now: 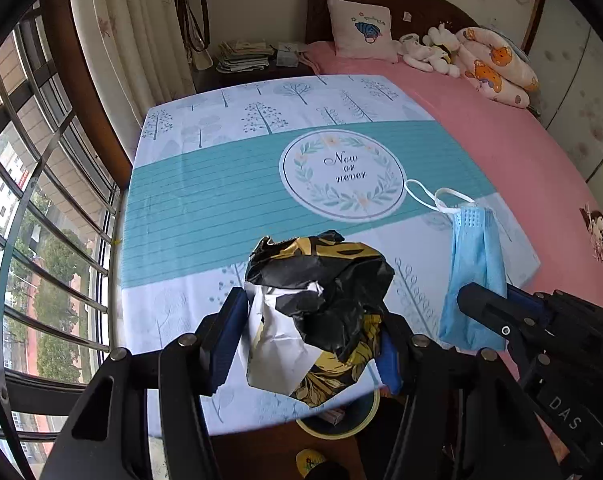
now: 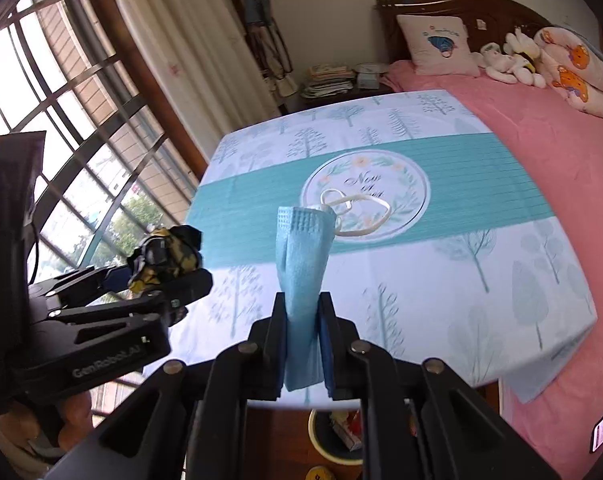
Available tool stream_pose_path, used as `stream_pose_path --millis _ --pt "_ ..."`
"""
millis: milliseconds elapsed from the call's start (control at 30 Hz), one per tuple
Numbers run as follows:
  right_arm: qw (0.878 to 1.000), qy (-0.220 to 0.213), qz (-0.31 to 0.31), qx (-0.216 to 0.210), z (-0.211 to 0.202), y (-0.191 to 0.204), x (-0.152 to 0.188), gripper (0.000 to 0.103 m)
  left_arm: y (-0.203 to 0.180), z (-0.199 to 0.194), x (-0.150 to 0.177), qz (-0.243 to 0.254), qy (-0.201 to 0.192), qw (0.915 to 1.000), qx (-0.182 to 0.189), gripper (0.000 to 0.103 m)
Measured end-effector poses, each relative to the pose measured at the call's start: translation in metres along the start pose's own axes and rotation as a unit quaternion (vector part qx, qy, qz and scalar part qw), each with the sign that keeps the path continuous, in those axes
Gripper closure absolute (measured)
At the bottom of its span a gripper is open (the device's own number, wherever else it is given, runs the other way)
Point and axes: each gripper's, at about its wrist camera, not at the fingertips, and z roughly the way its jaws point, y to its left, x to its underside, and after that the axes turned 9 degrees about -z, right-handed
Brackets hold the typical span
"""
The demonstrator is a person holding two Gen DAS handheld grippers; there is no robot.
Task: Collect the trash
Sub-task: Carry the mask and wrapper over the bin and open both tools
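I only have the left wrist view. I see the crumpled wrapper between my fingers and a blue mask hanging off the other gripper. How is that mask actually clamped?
Observer: The right gripper pinches the folded face mask at its lower part, with its ear loops dangling at the far end.
Operator: Is the bin under it?
Observer: A trash bin with packaging inside shows just below the table edge, under the right gripper.
Operator: And my left side from there?
Observer: The left gripper holds the black and gold wrapper out over the window side of the table.
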Motion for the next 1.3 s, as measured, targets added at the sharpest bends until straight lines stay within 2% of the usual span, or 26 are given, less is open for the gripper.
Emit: stream_pose_path --millis 200,367,600,800,967,1133,1300 --pt "0.999 0.03 -0.002 -0.025 -0.017 0.016 0.043 0.089 0.009 -0.014 0.048 -0.018 0.037 0.9991 0.009 0.047" --pt "0.997 0.063 -0.021 -0.037 -0.021 0.017 0.078 0.089 0.005 -0.018 0.079 -0.034 0.043 0.9985 0.008 0.047" --pt "0.992 0.105 -0.043 -0.058 -0.003 0.002 0.13 0.089 -0.012 0.006 0.13 -0.072 0.051 0.9961 0.002 0.046" --pt "0.986 0.148 -0.044 -0.065 0.039 -0.021 0.185 0.089 -0.019 0.058 0.19 -0.111 0.087 0.99 -0.008 0.046" --pt "0.982 0.182 -0.015 -0.056 0.095 -0.05 0.233 0.089 -0.025 0.119 0.231 -0.116 0.112 0.9868 -0.018 0.045" --pt "0.979 0.199 0.008 -0.043 0.157 -0.074 0.274 0.087 -0.029 0.191 0.257 -0.119 0.135 0.9836 -0.011 0.043" --pt "0.977 0.207 0.013 -0.044 0.207 -0.088 0.302 0.086 -0.029 0.246 0.273 -0.113 0.134 0.9844 -0.014 0.038"
